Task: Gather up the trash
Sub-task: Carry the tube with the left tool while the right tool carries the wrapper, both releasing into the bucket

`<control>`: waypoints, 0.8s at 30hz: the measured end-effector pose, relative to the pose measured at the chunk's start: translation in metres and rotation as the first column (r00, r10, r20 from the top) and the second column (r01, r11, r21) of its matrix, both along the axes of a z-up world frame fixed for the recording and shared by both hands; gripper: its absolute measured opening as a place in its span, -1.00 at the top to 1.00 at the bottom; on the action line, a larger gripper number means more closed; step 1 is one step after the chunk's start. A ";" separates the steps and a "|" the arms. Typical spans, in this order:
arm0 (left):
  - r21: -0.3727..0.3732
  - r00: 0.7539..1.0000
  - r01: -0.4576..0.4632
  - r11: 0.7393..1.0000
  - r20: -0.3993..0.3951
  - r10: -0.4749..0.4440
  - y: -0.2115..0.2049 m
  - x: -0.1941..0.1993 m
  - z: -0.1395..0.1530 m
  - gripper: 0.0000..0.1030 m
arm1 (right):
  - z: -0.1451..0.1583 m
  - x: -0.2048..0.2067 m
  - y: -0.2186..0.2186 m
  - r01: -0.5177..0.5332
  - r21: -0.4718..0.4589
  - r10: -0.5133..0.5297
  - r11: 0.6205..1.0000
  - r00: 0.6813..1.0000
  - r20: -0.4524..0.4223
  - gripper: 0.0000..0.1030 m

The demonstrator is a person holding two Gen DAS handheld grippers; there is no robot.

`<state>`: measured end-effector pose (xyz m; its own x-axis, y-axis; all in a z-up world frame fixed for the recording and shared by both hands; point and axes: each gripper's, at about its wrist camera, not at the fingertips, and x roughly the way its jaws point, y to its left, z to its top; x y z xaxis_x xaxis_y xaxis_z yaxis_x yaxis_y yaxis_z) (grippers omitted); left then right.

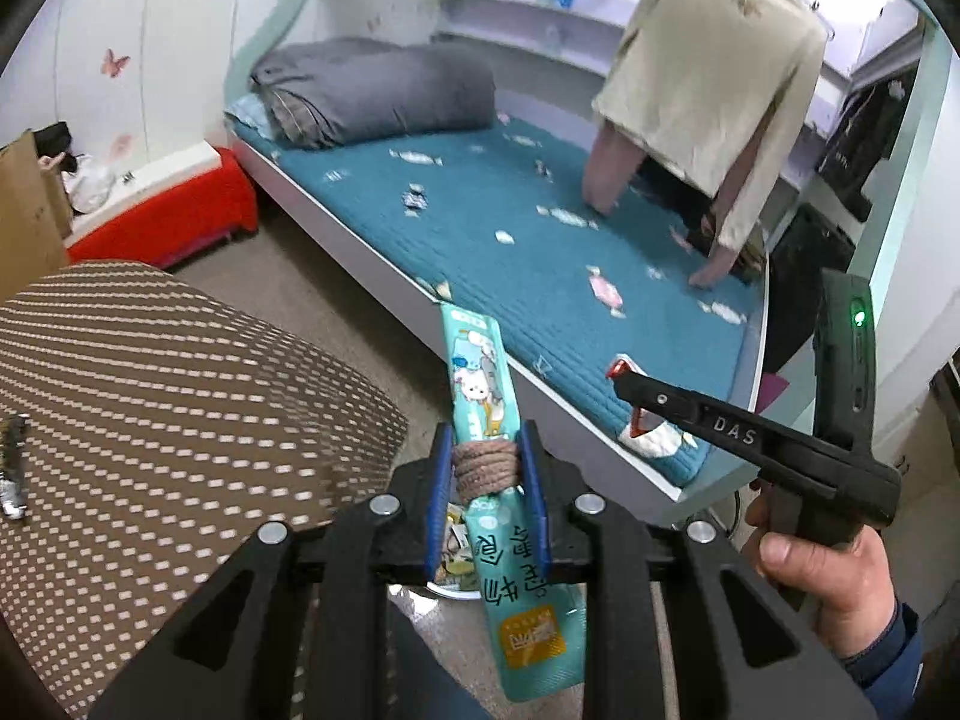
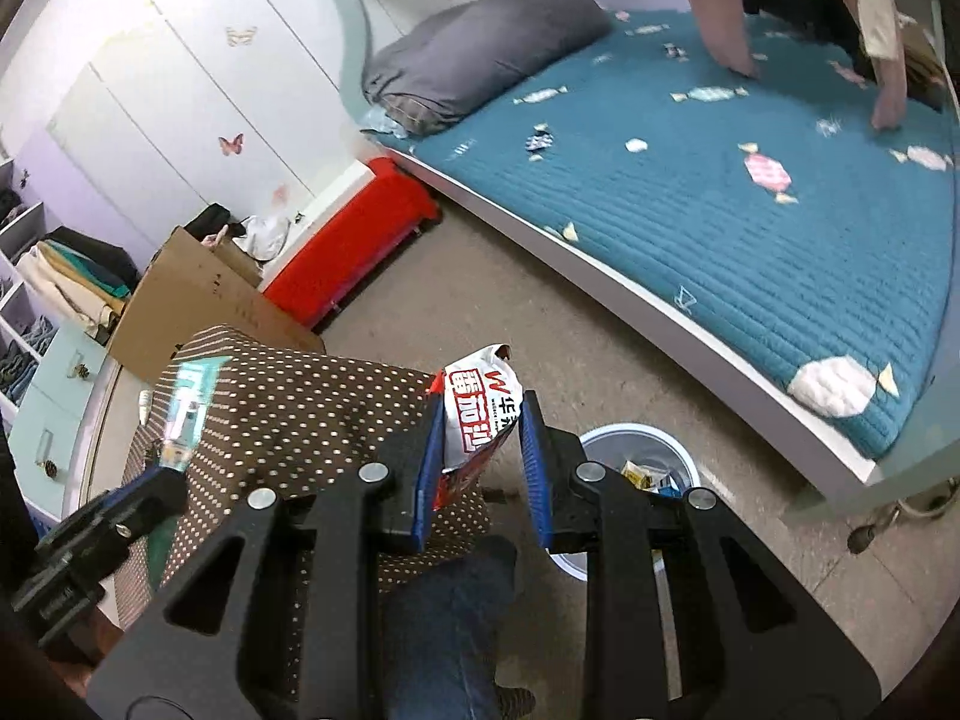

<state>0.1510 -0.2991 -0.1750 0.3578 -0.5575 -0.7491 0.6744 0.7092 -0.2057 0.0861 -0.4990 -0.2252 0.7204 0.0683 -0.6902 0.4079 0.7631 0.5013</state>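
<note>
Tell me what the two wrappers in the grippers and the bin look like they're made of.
Teal wrapper: glossy printed plastic film, apparently; it shines and bends.
Red-and-white wrapper: thin plastic or foil film, crumpled with sharp creases.
Bin: likely rigid plastic, with a smooth, pale rim.

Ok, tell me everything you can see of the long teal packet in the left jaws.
The long teal plastic packet is a narrow, glossy pouch printed with a cartoon animal, white characters and an orange label at its near end. A coil of brown twine is wound around its middle. The left gripper is clamped on it at that coil, its blue-padded jaws pressing both sides. It lies lengthwise along the gripper, far end toward the bed, near end above the white waste bin. Nothing else touches it.
</note>
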 end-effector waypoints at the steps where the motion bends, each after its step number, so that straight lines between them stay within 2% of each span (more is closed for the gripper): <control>1: 0.007 1.000 0.004 1.000 -0.009 -0.004 -0.008 0.001 -0.005 0.58 | -0.003 0.001 -0.002 0.002 0.004 -0.002 1.000 1.000 -0.004 0.52; 10: 0.065 0.995 0.010 0.998 -0.104 -0.004 -0.048 0.020 -0.052 0.58 | -0.030 0.015 -0.013 0.007 0.062 -0.004 0.998 0.999 -0.047 0.52; 14: 0.107 0.993 0.029 0.994 -0.118 -0.016 -0.063 0.025 -0.070 0.58 | -0.042 0.019 -0.019 0.032 0.096 -0.025 0.995 0.998 -0.065 0.49; 17: 0.136 0.991 0.041 0.990 -0.135 -0.022 -0.073 0.030 -0.082 0.50 | -0.054 0.020 -0.026 0.052 0.126 -0.041 0.991 0.995 -0.091 0.47; 18: 0.137 0.989 0.050 0.989 -0.144 -0.030 -0.076 0.030 -0.085 0.12 | -0.060 0.020 -0.029 0.066 0.143 -0.052 0.988 0.994 -0.100 0.38; 19: 0.138 0.989 0.050 0.989 -0.148 -0.029 -0.078 0.031 -0.087 -0.15 | -0.063 0.019 -0.031 0.079 0.151 -0.064 0.985 0.992 -0.105 -0.08; 20: 0.141 0.992 0.027 0.990 -0.126 -0.009 -0.078 0.032 -0.086 -0.52 | -0.066 0.018 -0.033 0.097 0.154 -0.080 0.983 0.991 -0.111 -0.33; 21: 0.143 0.995 0.009 0.990 -0.101 0.006 -0.076 0.032 -0.084 -0.62 | -0.069 0.016 -0.035 0.108 0.161 -0.091 0.981 0.990 -0.110 -0.53; 24: 0.148 0.996 0.000 0.989 -0.084 0.012 -0.073 0.035 -0.080 -0.69 | -0.076 0.011 -0.037 0.132 0.183 -0.112 0.974 0.987 -0.115 -0.83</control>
<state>0.1857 -0.3724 -0.2546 0.2926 -0.4361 -0.8510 0.6546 0.7401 -0.1542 0.0972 -0.5365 -0.3008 0.6573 0.1211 -0.7439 0.5490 0.5992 0.5827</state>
